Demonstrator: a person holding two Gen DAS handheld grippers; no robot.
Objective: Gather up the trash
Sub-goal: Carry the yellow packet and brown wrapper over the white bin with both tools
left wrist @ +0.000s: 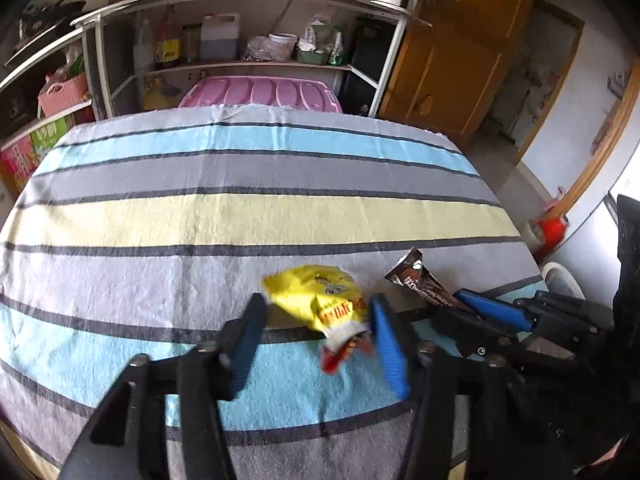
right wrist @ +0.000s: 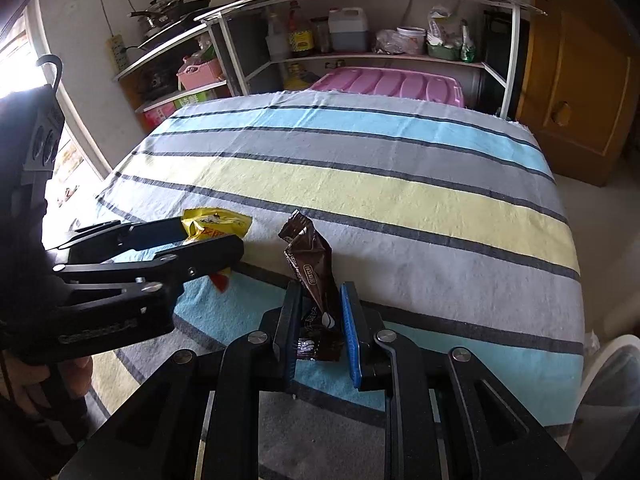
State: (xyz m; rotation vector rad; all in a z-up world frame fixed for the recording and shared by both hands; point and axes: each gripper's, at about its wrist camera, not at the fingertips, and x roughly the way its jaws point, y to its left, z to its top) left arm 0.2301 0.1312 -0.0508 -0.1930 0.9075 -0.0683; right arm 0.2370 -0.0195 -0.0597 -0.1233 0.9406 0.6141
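Nearest, on the right: right claw [right wrist: 321, 289] drawn narrow onto the brown wrapper [right wrist: 310, 260], gripped low between the pads, with the crumpled top end standing up and leaning to the far left. Just left of it: left claw [left wrist: 318, 304] closed partway round the yellow bag [left wrist: 308, 284], seemingly gripped, with the torn red end dangling below the fingers over the near blue stripe of the cloth [right wrist: 360, 200]. Both pieces of trash therefore in the claws at the near edge, close to each other but apart, not lying flat. Judging by that, pick-up done and carrying away next. To do it well: keep both grips firm and squeeze no harder, since thin foil slips or tears easily. Lift straight up before swinging aside, so as not to drag the cloth into folds. Watch the yellow bag most, held by its puffy middle and blurred at the loose end, and re-grip nearer that end if slipping. Keep the claws from knocking together. Off the near right corner: a white rim [left wrist: 560, 276], perhaps a bin, though too little in view to tell. Farther out: bare striped cloth with no other litter to be seen. Farthest: a pink lid [left wrist: 260, 92] and a cluttered shelf [left wrist: 240, 64].
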